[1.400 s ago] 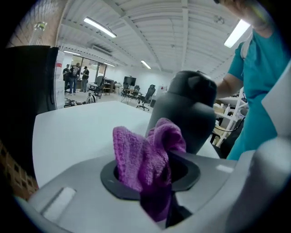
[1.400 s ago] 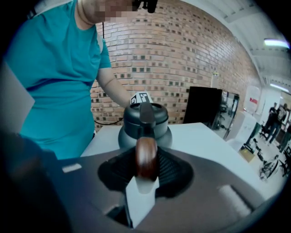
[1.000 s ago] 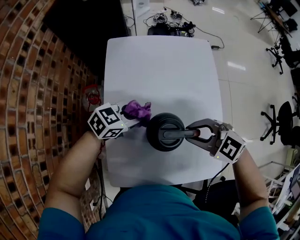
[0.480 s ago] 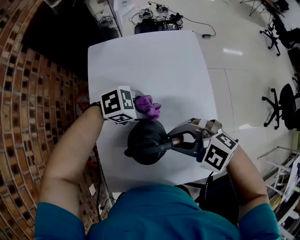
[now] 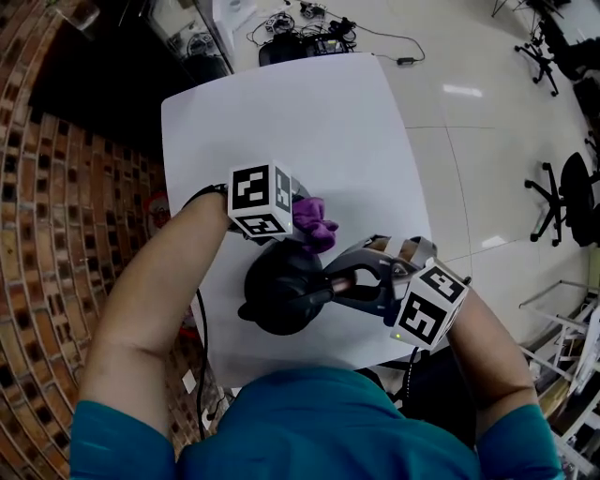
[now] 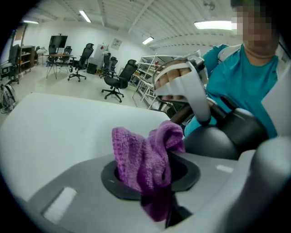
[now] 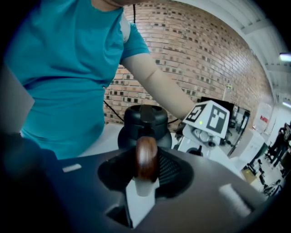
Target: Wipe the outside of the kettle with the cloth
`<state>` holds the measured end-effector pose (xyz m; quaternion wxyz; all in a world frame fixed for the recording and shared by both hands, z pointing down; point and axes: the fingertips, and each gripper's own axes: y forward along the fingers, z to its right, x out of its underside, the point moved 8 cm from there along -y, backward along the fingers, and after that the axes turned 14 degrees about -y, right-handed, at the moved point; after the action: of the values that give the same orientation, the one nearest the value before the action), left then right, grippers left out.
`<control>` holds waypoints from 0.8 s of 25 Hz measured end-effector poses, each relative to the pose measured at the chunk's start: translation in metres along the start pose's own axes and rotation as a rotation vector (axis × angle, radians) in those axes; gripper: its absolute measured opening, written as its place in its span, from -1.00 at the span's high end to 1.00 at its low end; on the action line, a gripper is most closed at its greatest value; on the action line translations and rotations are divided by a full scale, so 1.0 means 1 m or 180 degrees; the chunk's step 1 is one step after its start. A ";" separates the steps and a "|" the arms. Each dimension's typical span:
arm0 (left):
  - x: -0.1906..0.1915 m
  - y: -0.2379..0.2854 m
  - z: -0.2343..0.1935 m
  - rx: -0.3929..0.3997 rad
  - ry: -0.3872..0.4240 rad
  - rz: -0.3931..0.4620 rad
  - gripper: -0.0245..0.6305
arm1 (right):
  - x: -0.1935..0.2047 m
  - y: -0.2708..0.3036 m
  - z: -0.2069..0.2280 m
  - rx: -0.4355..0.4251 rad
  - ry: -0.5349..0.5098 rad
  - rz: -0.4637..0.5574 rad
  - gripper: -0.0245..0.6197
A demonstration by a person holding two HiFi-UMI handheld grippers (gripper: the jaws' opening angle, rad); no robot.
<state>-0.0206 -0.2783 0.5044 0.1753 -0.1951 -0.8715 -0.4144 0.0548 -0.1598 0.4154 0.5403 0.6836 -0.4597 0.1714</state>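
Observation:
A black kettle [image 5: 281, 291] stands near the front edge of the white table [image 5: 309, 131]; it also shows as a dark round body [image 6: 227, 136] [image 7: 144, 125]. Its brown wooden handle [image 7: 146, 159] runs out to the right, and my right gripper [image 5: 349, 281] is shut on that handle. A purple cloth [image 5: 314, 223] [image 6: 148, 161] is bunched between the jaws of my left gripper [image 5: 302, 228], which is shut on it. The cloth rests against the kettle's far upper side. The kettle's spout points toward the lower left in the head view.
A brick wall [image 5: 56, 234] runs along the left of the table. Office chairs [image 5: 562, 202] and cables [image 5: 300, 28] stand on the shiny floor beyond and to the right. The far half of the table top is bare white.
The left gripper has swung with the cloth from the kettle's left side round to its far upper side. The kettle has turned, its spout now toward the lower left. The right gripper kept its hold.

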 end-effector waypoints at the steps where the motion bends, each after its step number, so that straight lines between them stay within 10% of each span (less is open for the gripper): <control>1: -0.001 0.006 -0.003 0.0012 -0.0018 -0.0038 0.53 | 0.000 0.000 0.000 0.0004 0.0007 -0.0006 0.62; 6: -0.003 0.007 -0.003 -0.0100 0.0106 -0.0061 0.54 | 0.002 -0.002 -0.001 0.0061 0.0104 -0.0053 0.62; 14: 0.000 -0.057 0.040 -0.0645 -0.0061 0.0730 0.53 | 0.000 -0.009 -0.007 0.0247 0.0438 -0.0211 0.62; 20: 0.025 -0.016 0.009 -0.0861 -0.0320 0.0362 0.54 | -0.017 -0.007 -0.012 0.0217 0.0304 -0.0355 0.63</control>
<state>-0.0514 -0.2750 0.5005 0.1268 -0.2864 -0.8030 -0.5071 0.0549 -0.1410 0.4033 0.5467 0.7173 -0.3885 0.1890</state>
